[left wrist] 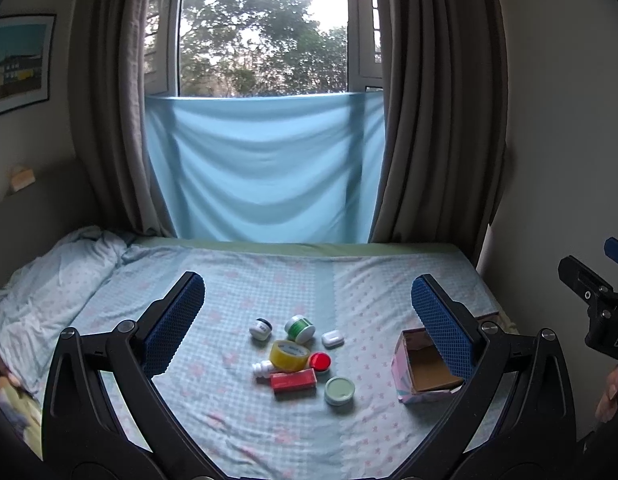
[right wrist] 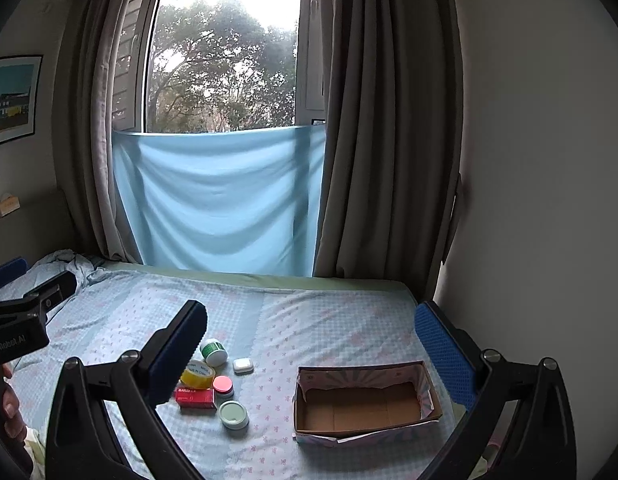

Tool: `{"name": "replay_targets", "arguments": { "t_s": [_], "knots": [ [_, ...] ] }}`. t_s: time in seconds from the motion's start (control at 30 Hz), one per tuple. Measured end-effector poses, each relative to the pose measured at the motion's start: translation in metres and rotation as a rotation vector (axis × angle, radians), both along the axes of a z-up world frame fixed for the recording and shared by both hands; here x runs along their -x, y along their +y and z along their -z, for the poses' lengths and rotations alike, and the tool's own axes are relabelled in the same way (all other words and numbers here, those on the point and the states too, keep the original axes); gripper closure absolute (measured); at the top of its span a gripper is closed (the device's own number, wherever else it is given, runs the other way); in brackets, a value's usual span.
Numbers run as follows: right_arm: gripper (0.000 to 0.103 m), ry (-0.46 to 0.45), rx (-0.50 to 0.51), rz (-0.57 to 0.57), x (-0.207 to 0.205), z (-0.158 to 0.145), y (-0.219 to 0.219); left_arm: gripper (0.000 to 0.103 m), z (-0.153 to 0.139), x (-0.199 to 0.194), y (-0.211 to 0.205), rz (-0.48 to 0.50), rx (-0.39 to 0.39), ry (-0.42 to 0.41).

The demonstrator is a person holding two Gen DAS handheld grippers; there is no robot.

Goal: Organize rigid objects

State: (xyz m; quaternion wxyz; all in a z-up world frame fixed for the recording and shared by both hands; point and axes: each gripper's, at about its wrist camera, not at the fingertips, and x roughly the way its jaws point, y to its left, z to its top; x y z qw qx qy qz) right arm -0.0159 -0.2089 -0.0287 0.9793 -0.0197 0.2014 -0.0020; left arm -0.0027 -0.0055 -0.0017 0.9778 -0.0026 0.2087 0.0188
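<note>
Both grippers hang above the bed with nothing in them: our left gripper (left wrist: pixel 309 312) has its blue pads spread wide, and our right gripper (right wrist: pixel 311 344) is spread just as wide, which reads to us as a pause before the first pick. In the left wrist view the small things sit bunched at lower centre of the frame, on the bedsheet (left wrist: pixel 269 280): a roll of yellow tape (left wrist: pixel 289 356), a red carton (left wrist: pixel 293 380), a red-capped jar (left wrist: pixel 320 361), a pale green tin (left wrist: pixel 339 390), a green-labelled jar (left wrist: pixel 299 328), a white earbud case (left wrist: pixel 332 338), a small dark-capped jar (left wrist: pixel 260 328) and a white bottle (left wrist: pixel 263 369) lying on its side. The open cardboard box (right wrist: pixel 365 400) lies at lower right of the right wrist view, apart from the pile and empty, so we judge it to be where the things should go.

The tape, carton, bottle and red-capped jar touch one another, which leaves little room for pads; the tin and earbud case stand freer. Curtains and a blue cloth fill the upper frame, well clear. The soft sheet may let things tip.
</note>
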Motion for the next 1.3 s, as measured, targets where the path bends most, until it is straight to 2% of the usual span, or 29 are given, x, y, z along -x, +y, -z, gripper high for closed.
{"name": "replay_targets", "arguments": {
  "t_s": [1.3],
  "knots": [
    [0.0,-0.012,-0.014,-0.002,0.0057,0.0012,-0.0004,0.0,-0.0029,0.0028,0.005,0.004,0.008,0.004]
  ]
}}
